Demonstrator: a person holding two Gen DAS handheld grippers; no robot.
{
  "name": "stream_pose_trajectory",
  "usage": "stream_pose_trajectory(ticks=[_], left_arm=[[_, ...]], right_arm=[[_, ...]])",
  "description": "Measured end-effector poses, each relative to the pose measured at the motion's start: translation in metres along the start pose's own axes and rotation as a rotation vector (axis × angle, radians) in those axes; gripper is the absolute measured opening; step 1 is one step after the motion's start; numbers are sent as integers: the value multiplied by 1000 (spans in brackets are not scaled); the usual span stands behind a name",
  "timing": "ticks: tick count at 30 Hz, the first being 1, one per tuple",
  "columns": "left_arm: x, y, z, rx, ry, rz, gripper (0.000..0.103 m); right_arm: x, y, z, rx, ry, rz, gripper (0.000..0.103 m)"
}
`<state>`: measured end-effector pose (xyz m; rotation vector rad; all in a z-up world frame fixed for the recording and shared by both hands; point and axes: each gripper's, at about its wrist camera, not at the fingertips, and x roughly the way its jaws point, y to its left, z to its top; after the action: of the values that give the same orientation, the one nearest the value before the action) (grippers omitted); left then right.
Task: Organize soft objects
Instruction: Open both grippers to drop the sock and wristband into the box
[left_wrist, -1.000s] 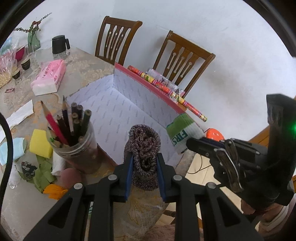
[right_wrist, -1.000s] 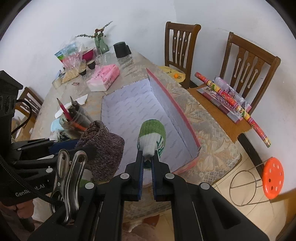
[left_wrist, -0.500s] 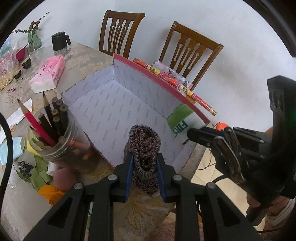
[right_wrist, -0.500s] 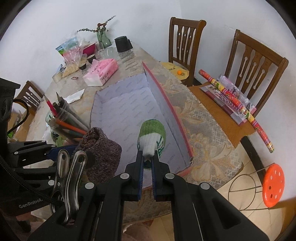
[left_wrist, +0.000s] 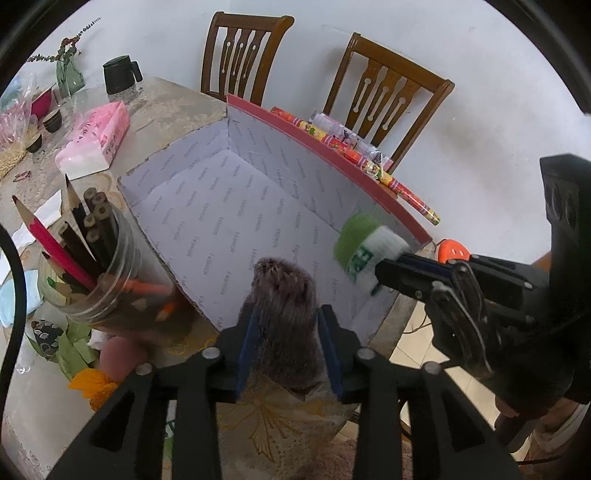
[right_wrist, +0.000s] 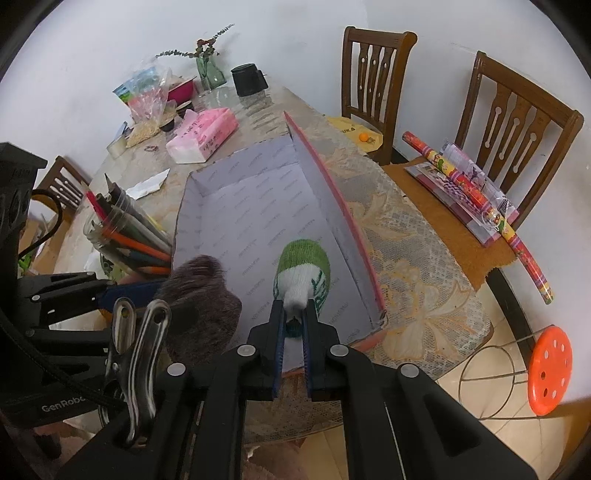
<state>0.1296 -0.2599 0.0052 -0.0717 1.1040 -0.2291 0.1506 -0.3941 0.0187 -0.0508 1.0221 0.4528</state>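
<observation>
My left gripper (left_wrist: 286, 319) is shut on a rolled brown knitted sock (left_wrist: 284, 295), held over the near edge of an open red box with a white patterned lining (left_wrist: 236, 206). My right gripper (right_wrist: 293, 314) is shut on a rolled green and white sock (right_wrist: 303, 271), held over the near end of the same box (right_wrist: 255, 214). The right gripper and its sock (left_wrist: 365, 249) show at the right in the left wrist view. The brown sock (right_wrist: 201, 295) shows at the left in the right wrist view. The box is empty inside.
A jar of pencils (left_wrist: 85, 266) stands close to the box's left side. A pink tissue pack (left_wrist: 94, 138), a black mug (left_wrist: 120, 74), a vase and snack bags sit farther back. Two wooden chairs (right_wrist: 517, 122) stand behind; one carries wrapping paper rolls (right_wrist: 480, 195). An orange stool (right_wrist: 548, 374) stands on the floor.
Both grippers have moved forward and up over the box's near end, each still holding its sock. The green sock now hangs over the box interior.
</observation>
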Motion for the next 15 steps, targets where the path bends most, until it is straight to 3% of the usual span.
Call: stream_pose_trajectory(ticks=[3,15], left_arm=[[-1,-2,-1,10,-3,13,46],[-21,6,-8,14,-32,19,46]], right_arm=[[-1,-1,0,9,-13,2,9],[-13,3,0,25,-70,-14,22]])
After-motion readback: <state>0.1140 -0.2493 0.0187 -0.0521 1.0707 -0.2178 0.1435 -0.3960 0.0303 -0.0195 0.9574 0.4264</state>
